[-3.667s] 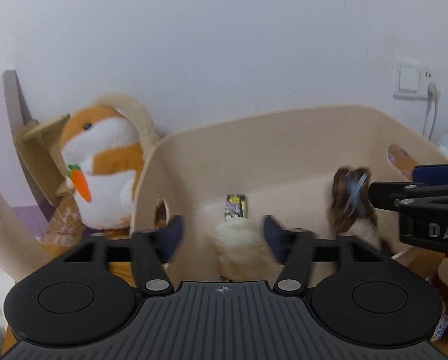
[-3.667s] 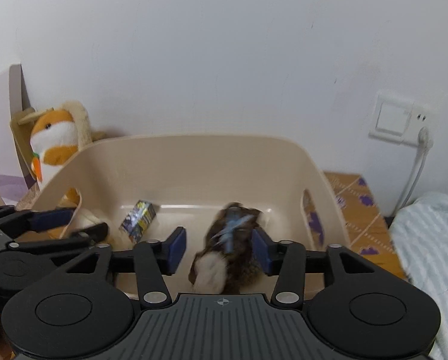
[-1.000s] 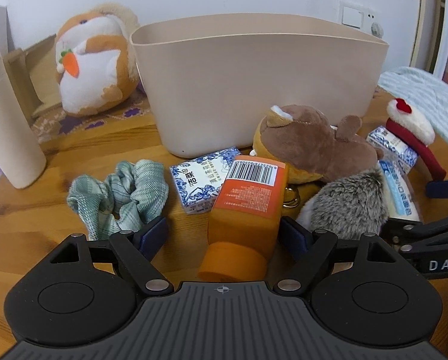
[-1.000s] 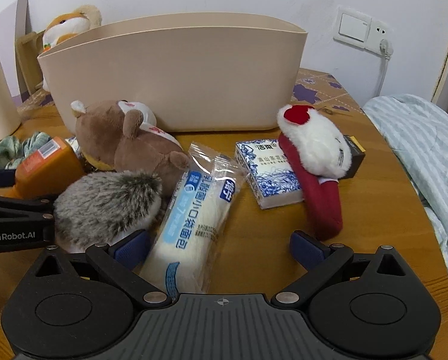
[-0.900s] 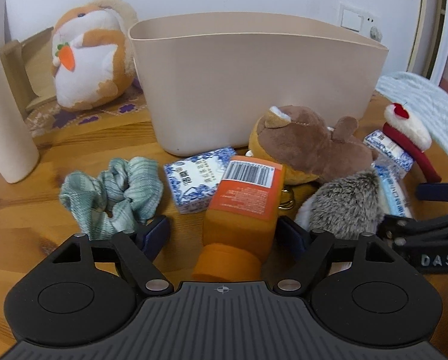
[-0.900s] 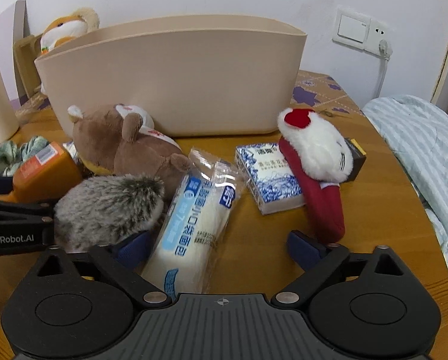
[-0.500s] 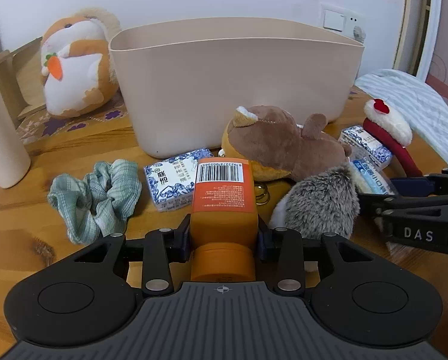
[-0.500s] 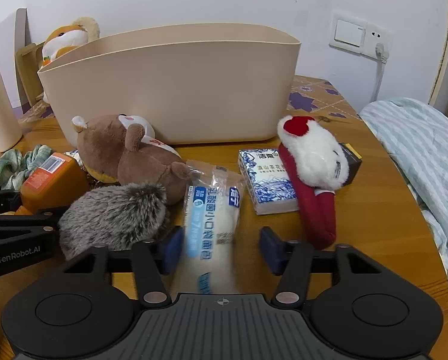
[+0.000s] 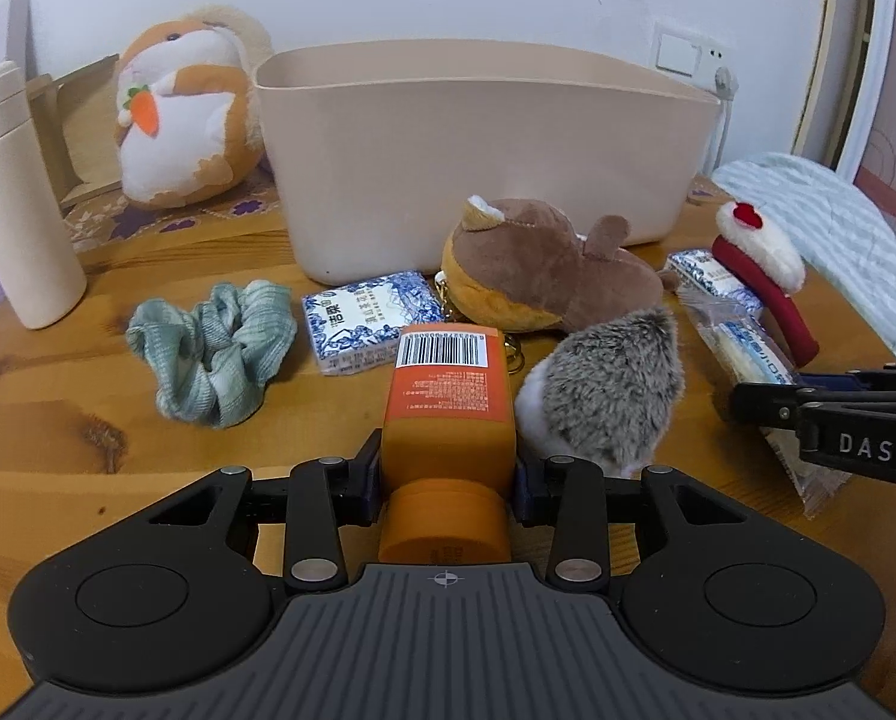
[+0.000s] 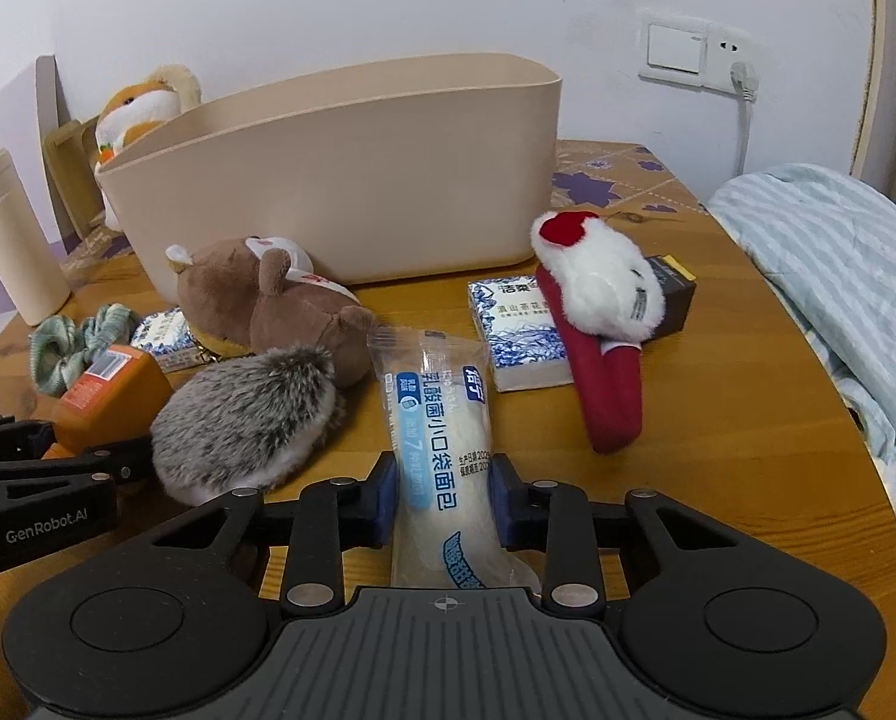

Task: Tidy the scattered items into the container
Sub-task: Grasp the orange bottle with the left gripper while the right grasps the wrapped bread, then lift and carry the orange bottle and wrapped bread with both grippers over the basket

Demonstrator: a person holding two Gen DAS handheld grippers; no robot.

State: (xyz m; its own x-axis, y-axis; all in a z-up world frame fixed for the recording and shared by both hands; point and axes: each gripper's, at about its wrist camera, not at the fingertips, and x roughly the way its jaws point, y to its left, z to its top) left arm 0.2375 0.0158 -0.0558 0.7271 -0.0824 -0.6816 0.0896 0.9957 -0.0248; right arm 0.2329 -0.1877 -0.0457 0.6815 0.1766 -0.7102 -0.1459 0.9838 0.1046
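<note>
Two grasps are shown. The orange bottle [image 9: 448, 402] is clamped at its cap end by the left gripper [image 9: 448, 483]; the jaws of the right gripper [image 10: 445, 501] are closing on the wrapped bread roll [image 10: 442, 456], already pinched between the pads. The beige container [image 10: 352, 180] is seen behind, its interior hidden. The brown plush [image 10: 268, 306], grey hedgehog plush [image 10: 250, 414], green scrunchie [image 9: 214, 348], tissue packs and red-and-white plush [image 10: 604, 312] are left on the table [image 10: 718, 420].

Wooden table [image 9: 40, 420] with beige bin [image 9: 484, 144], scrunchie [image 9: 214, 348], plush toys [image 9: 610, 390].
</note>
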